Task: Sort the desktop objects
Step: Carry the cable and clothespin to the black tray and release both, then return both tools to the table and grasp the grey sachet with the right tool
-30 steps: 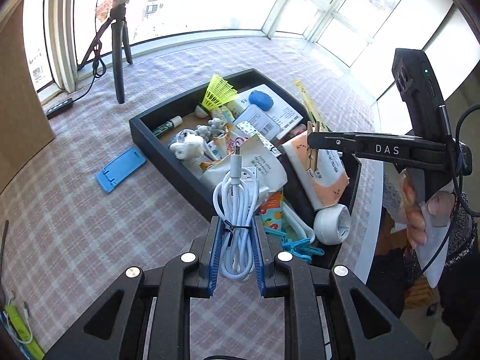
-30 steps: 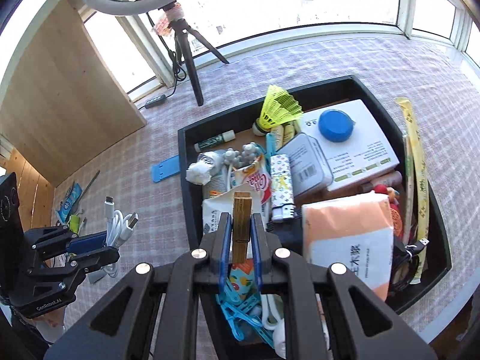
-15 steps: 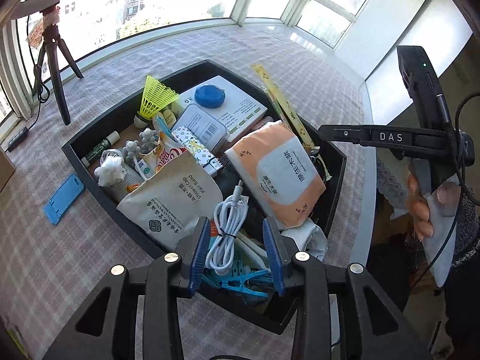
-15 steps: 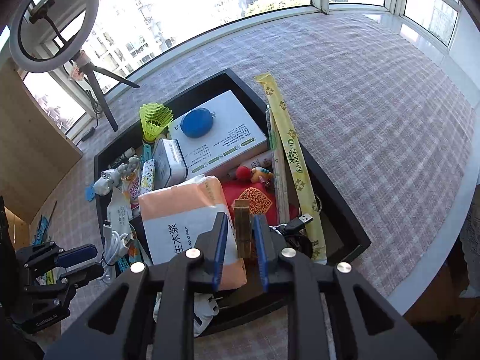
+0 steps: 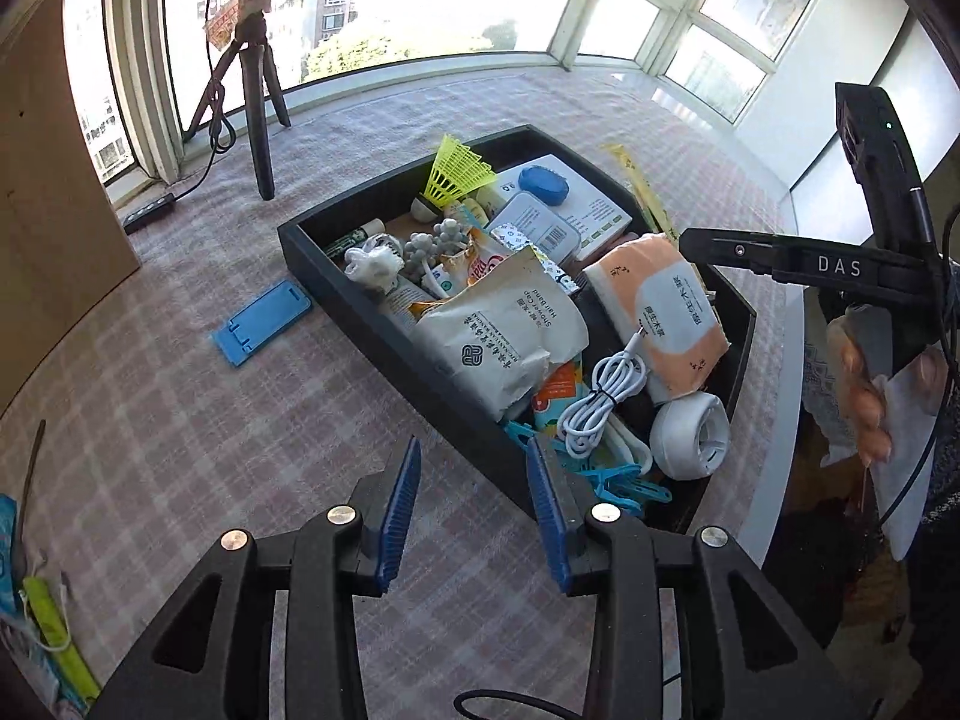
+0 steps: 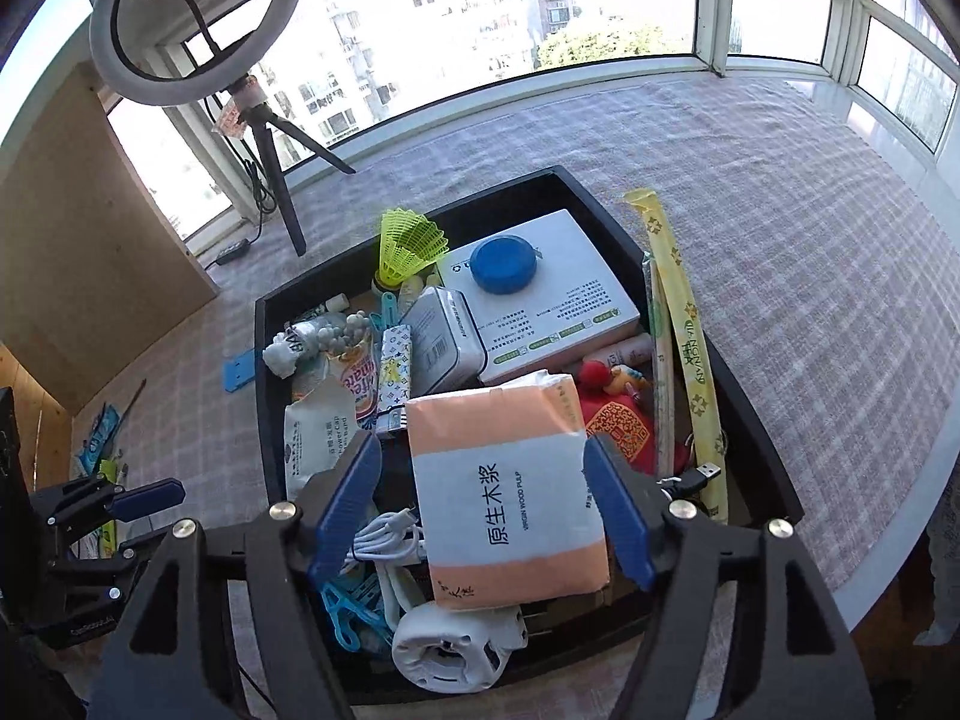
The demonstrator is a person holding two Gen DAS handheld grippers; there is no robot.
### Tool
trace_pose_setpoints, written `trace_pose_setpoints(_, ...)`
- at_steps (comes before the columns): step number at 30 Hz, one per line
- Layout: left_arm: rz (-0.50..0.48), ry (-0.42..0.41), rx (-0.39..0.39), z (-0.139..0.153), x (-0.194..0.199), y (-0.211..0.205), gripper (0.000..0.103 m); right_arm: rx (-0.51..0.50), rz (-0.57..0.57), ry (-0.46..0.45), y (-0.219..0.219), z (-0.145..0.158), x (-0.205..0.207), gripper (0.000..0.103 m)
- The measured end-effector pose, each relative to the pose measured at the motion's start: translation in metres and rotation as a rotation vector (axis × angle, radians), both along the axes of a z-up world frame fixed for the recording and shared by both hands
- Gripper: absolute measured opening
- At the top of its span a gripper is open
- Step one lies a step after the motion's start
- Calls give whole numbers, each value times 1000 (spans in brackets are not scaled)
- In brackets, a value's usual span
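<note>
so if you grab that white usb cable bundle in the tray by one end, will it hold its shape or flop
The white cable bundle would probably flop. A tie cinches only its middle, so the loops should stay together. The plug end already sticks out loose and would likely dangle. It looks light, and may snag the blue clothespins beside it.

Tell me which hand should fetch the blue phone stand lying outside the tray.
Left. The left gripper is open, empty and nearer the phone stand; the tray separates it from the right gripper.

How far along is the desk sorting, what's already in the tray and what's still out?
Done: the white cable lies in the black tray. In hand: nothing; the left claw is open, the right claw opening, empty. Left: the blue stand on the tablecloth.
</note>
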State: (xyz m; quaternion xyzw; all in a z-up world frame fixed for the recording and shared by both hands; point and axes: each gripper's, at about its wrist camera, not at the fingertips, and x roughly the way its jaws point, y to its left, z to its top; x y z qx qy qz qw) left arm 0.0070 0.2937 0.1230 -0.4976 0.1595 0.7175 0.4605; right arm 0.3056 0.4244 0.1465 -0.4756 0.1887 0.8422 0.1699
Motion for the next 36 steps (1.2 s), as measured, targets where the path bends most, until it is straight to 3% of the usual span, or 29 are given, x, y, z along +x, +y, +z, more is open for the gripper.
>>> trace_pose_setpoints(8, 180, 20, -45, -8, -33, -98, 38, 27, 240, -16, -73, -11, -42, 72)
trace_pose_setpoints(13, 345, 23, -73, -17, -53, -178, 38, 125, 436, -60, -134, -25, -63, 72)
trace_pose_setpoints(21, 655, -27, -116, -41, -63, -318, 38, 87, 619, -79, -219, -42, -102, 72)
trace_pose_setpoints(25, 788, -67, -148, -57, -60, -375, 38, 21, 736, -85, -269, -48, -120, 72)
trace_pose_setpoints(29, 853, -84, -155, -65, -58, -404, 38, -9, 825, -127, -320, -59, -135, 72)
trace_pose_setpoints(36, 862, -83, -139, -67, -63, -406, 36, -48, 900, -190, -381, -82, -145, 72)
